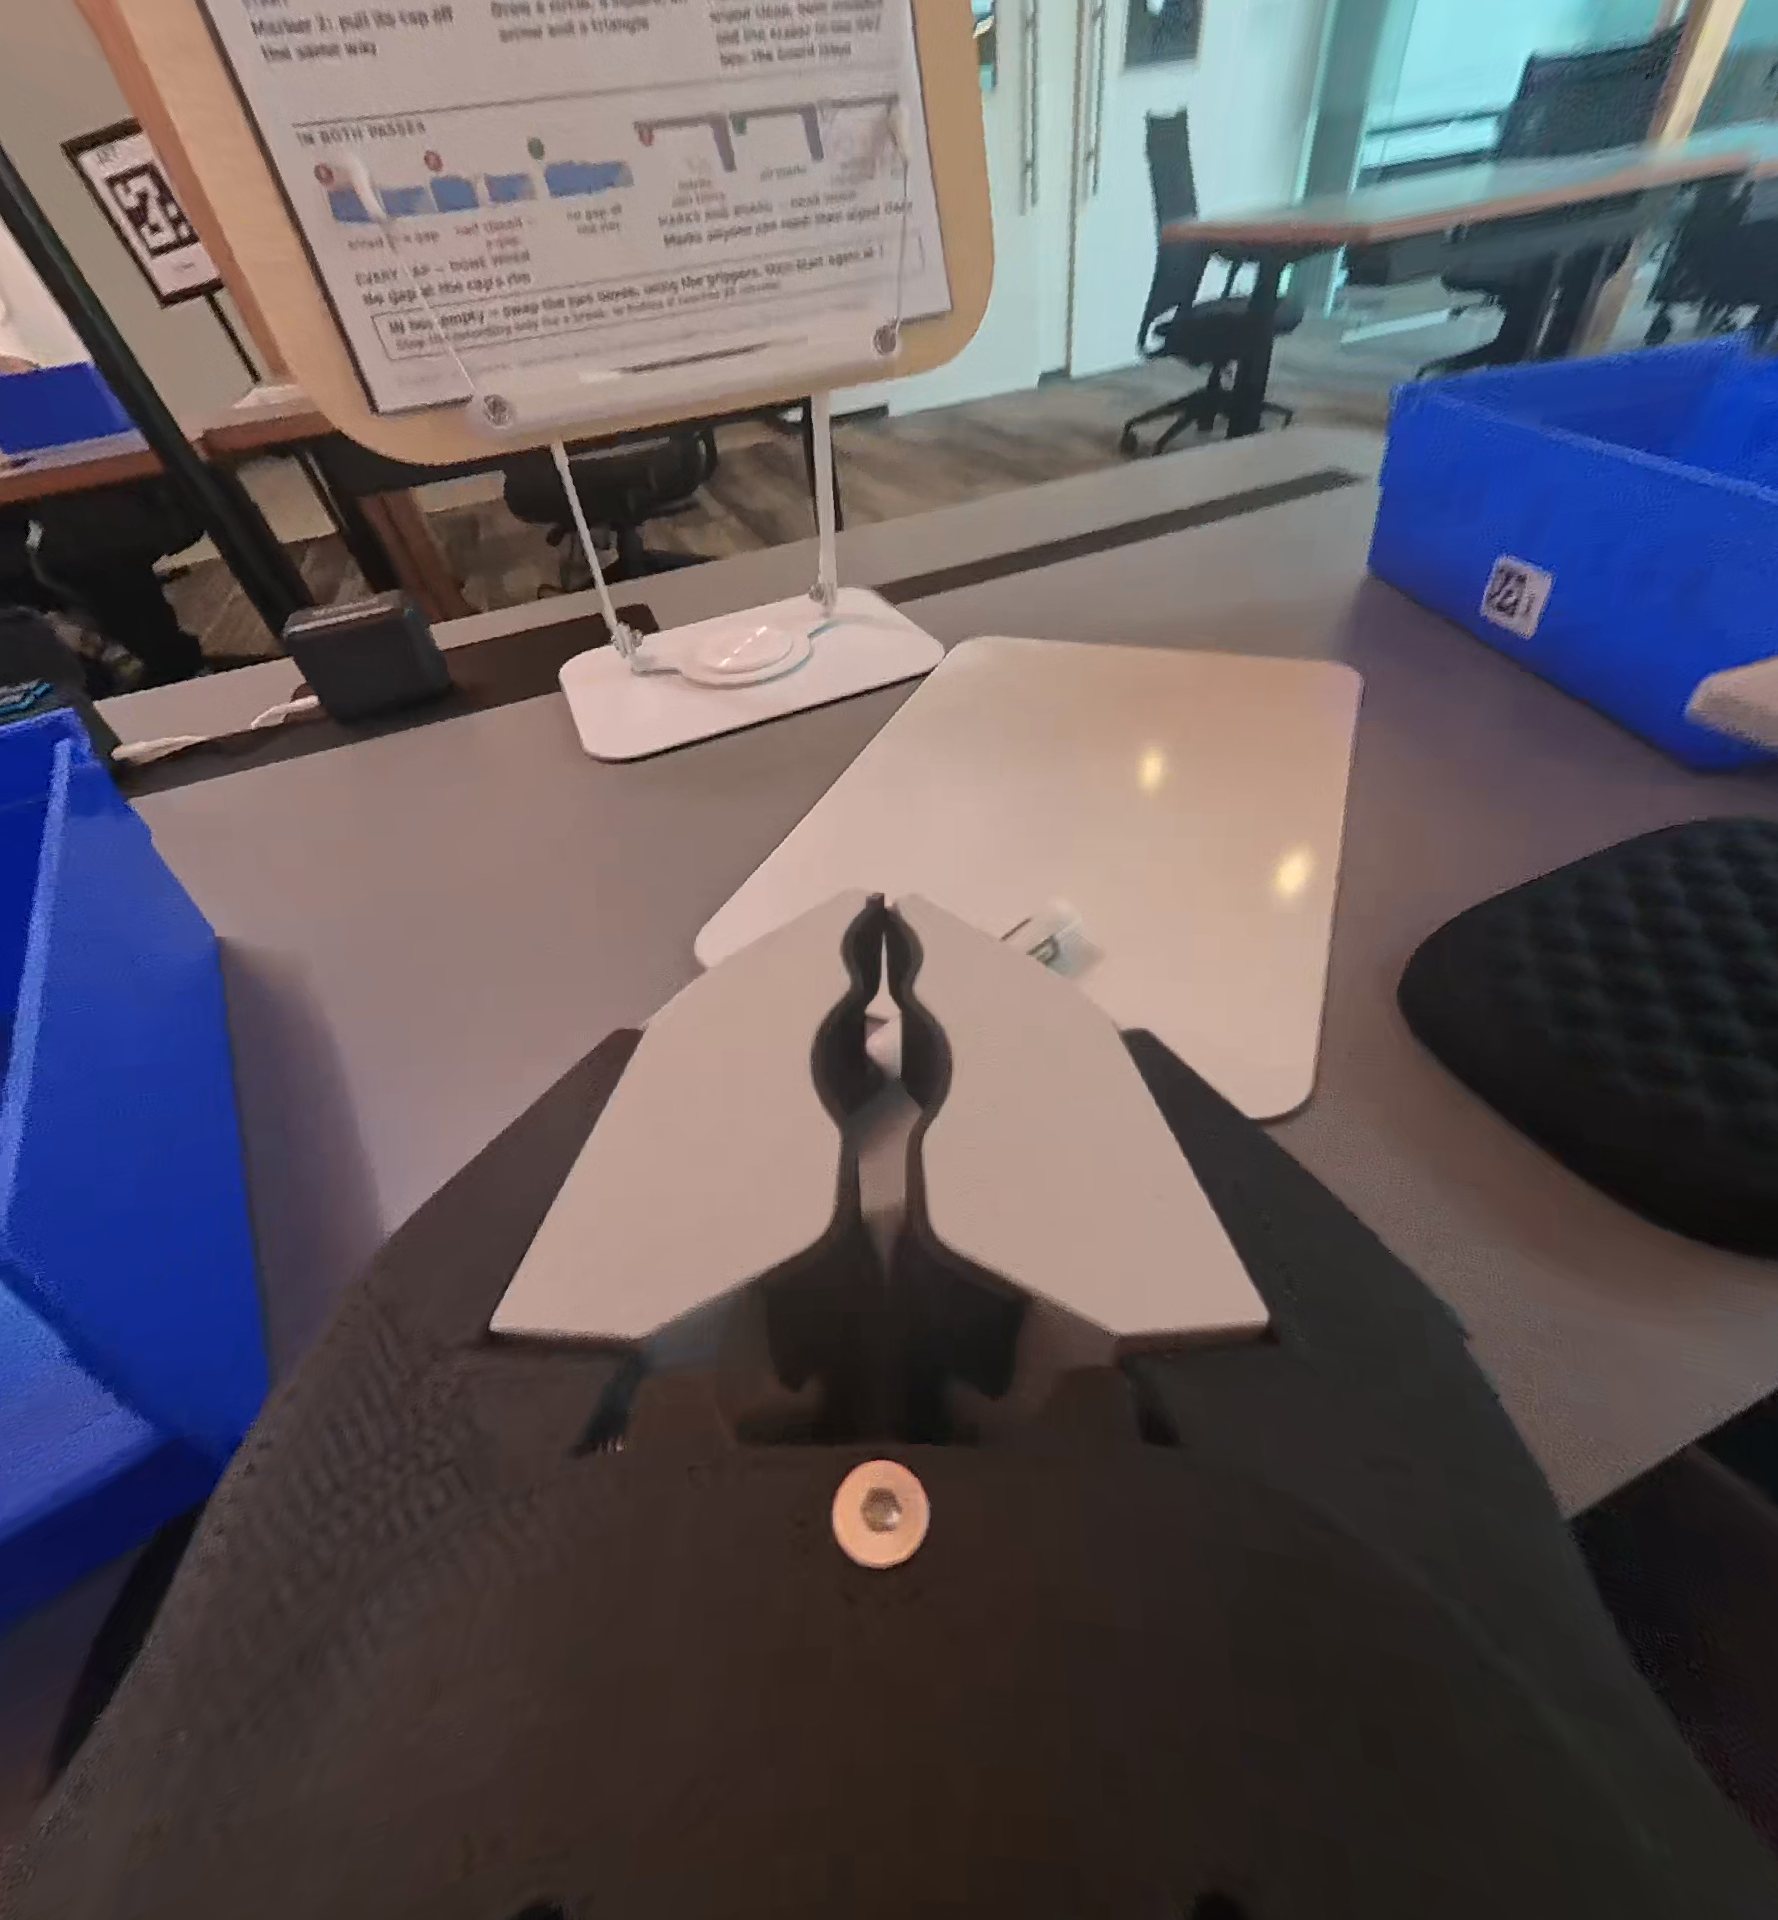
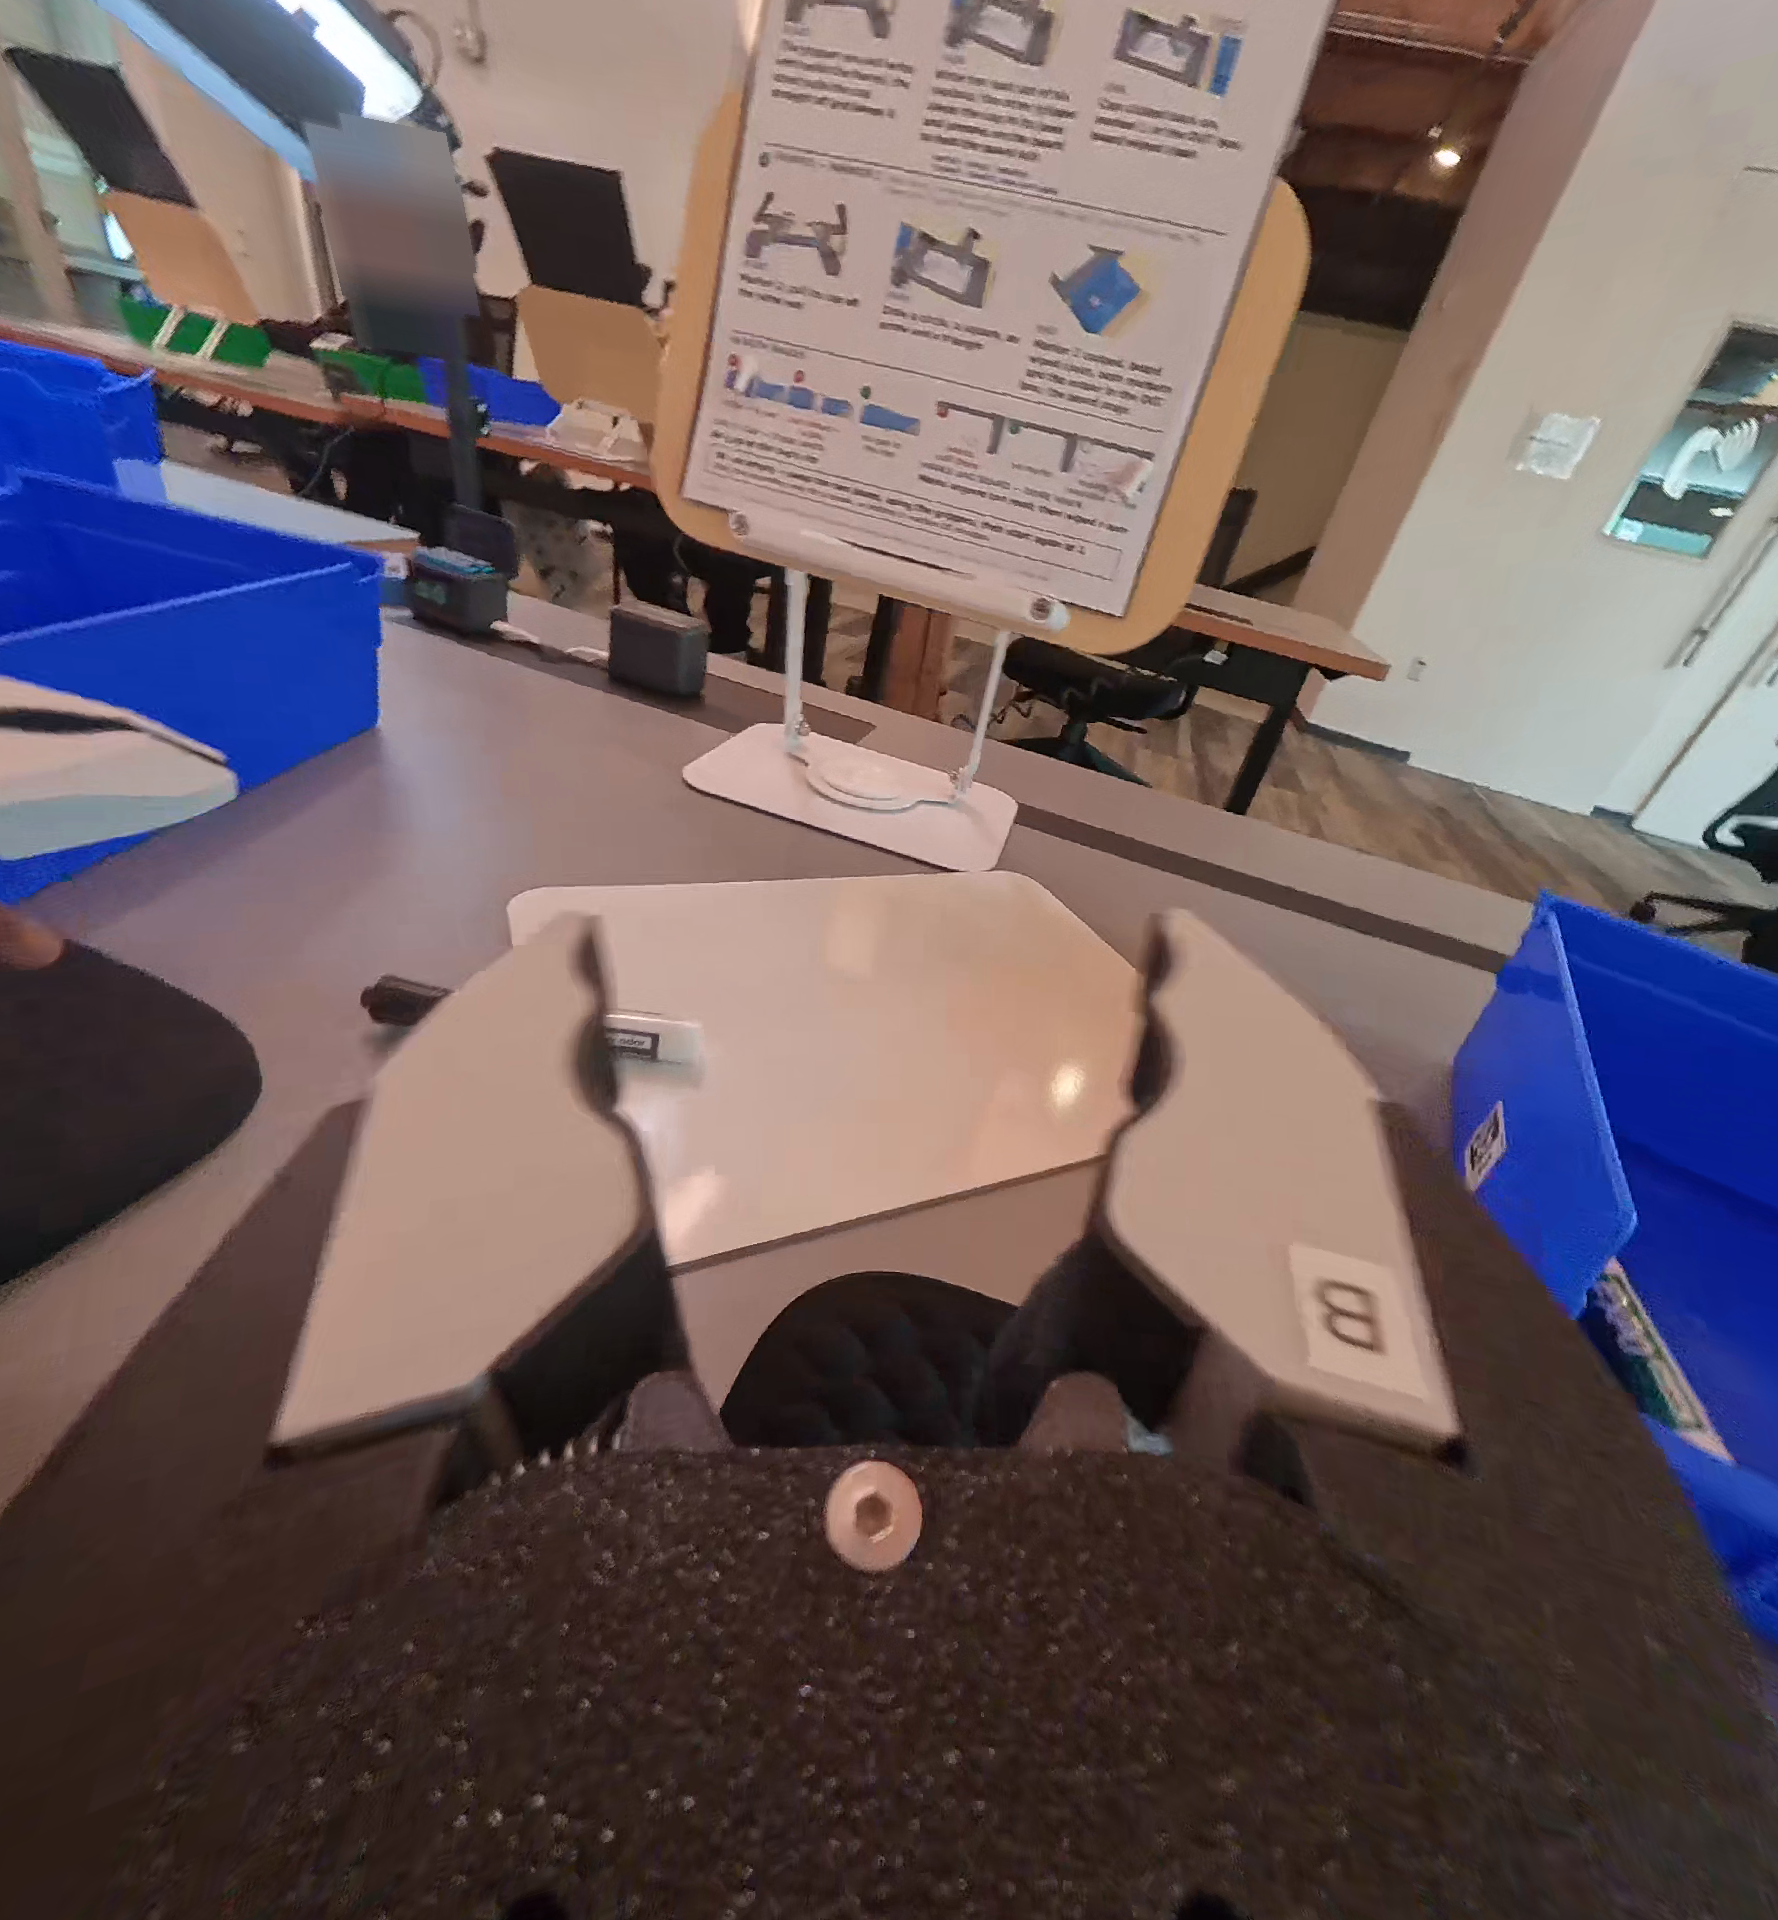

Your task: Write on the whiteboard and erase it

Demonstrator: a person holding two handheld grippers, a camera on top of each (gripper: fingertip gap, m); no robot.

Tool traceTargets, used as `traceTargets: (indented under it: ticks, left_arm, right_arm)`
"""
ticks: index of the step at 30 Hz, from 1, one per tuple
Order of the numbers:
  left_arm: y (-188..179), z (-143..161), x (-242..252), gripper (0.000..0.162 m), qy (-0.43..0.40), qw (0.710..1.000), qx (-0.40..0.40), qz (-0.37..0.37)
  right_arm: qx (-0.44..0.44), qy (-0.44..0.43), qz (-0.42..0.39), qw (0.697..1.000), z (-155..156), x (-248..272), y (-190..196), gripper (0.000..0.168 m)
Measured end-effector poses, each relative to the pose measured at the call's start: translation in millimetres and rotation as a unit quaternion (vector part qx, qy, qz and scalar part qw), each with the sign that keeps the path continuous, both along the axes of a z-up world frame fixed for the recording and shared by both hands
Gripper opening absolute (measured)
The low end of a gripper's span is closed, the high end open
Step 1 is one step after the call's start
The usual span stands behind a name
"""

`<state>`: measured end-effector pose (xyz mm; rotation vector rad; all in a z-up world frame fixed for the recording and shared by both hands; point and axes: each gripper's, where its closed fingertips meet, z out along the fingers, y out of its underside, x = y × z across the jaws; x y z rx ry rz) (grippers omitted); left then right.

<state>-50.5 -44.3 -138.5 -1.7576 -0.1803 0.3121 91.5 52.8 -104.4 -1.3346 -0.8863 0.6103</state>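
A white whiteboard (image 1: 1072,831) lies flat on the grey table and looks blank; it also shows in the right wrist view (image 2: 864,1039). A marker (image 2: 646,1039) with a black end lies across the board's left edge, partly hidden by my right finger. In the left wrist view only a bit of the marker (image 1: 1056,940) shows past my finger. My left gripper (image 1: 880,914) is shut and empty, above the board's near corner. My right gripper (image 2: 869,997) is open and empty, held above the board's near edge. A black quilted pad (image 1: 1643,1039) lies right of the board, and part of it (image 2: 864,1340) shows beneath my right gripper.
Blue bins stand on the left (image 1: 85,1039) and right (image 1: 1591,540) of the table, also in the right wrist view (image 2: 189,623) (image 2: 1643,1247). An instruction sheet on a white stand (image 1: 750,665) (image 2: 854,790) stands behind the board. My left gripper (image 2: 85,769) and a dark shape (image 2: 64,1122) show at the left. It is some 15 cm from my left tips to the marker (image 2: 646,1039).
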Motion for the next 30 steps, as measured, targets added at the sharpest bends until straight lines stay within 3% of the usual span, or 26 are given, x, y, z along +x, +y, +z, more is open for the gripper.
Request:
traceTargets:
  ticks: [1,2,4,6,11,16,21,30]
  left_arm:
    - [0,-3,-3,0.0,0.002,1.0,-0.018,0.007]
    - [-1,-7,-5,0.0,0.005,0.999,-0.038,0.011]
    - [0,-17,-4,0.0,0.014,0.997,-0.077,0.01]
    - [1,-33,-4,0.0,0.025,0.991,-0.13,0.007]
    - [10,-56,-19,0.0,0.094,0.974,-0.202,0.031]
    - [12,-59,-36,0.001,0.186,0.947,-0.252,0.073]
    - [14,-58,-43,0.001,0.229,0.932,-0.267,0.094]
    - [17,-52,-39,0.001,0.269,0.919,-0.271,0.104]
  right_arm:
    - [0.006,-0.01,0.006,1.0,1,-2,-3,0.075]
    - [0.008,-0.027,0.014,1.0,-1,-3,-6,0.039]
    - [-0.03,-0.054,0.027,0.998,-10,-6,-14,0.008]
    - [-0.057,-0.089,0.066,0.992,-20,-15,-31,0.004]
    - [-0.033,-0.089,0.16,0.983,-10,-31,-99,0.002]
    - [0.007,-0.112,0.249,0.962,2,-50,-165,0.002]
    - [0.025,-0.133,0.292,0.947,-2,-62,-192,0.002]
    - [0.037,-0.153,0.288,0.945,-8,-63,-195,0.003]
